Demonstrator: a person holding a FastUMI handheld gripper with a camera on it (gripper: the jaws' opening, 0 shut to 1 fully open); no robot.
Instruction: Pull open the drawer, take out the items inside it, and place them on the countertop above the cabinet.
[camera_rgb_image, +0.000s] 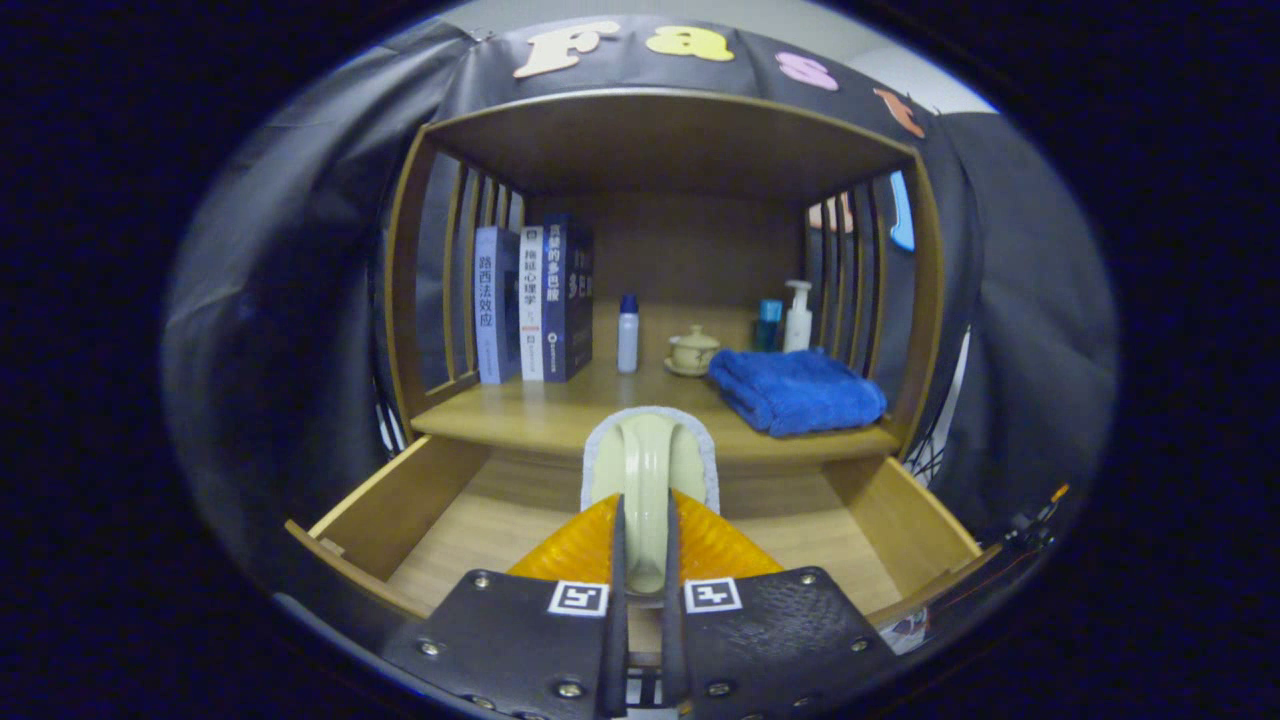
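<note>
The tool (641, 560) sits low over the open drawer (400, 500), and its 2 fingers are drawn in narrow, pressing from both sides on a pale, rounded item with a grey rim (648, 465). That item stands upright between the fingers, its top rising just ahead of them and reaching up in front of the counter's front edge. What exactly it is, I cannot tell from here.

Below it, the drawer is pulled well out of the cabinet, its wooden floor and 2 side walls in plain sight on either side of the tool. No other items show on the visible part of the drawer floor.

Beyond the fingers runs the counter (540, 415), a wooden surface with slatted sides and a roof above. At its left end, 3 books (533, 302) stand upright, spines facing out, pressed together against the slats. Just beside them stands a small white bottle with a blue cap (628, 333). Further right sits a little cream lidded cup on a saucer (692, 352). A folded blue towel (797, 390) lies at the right end, near the front edge. Behind the towel, against the right slats, a white pump bottle (798, 316) stands upright with a teal container (768, 324) touching or just beside it; I cannot tell which.
</note>
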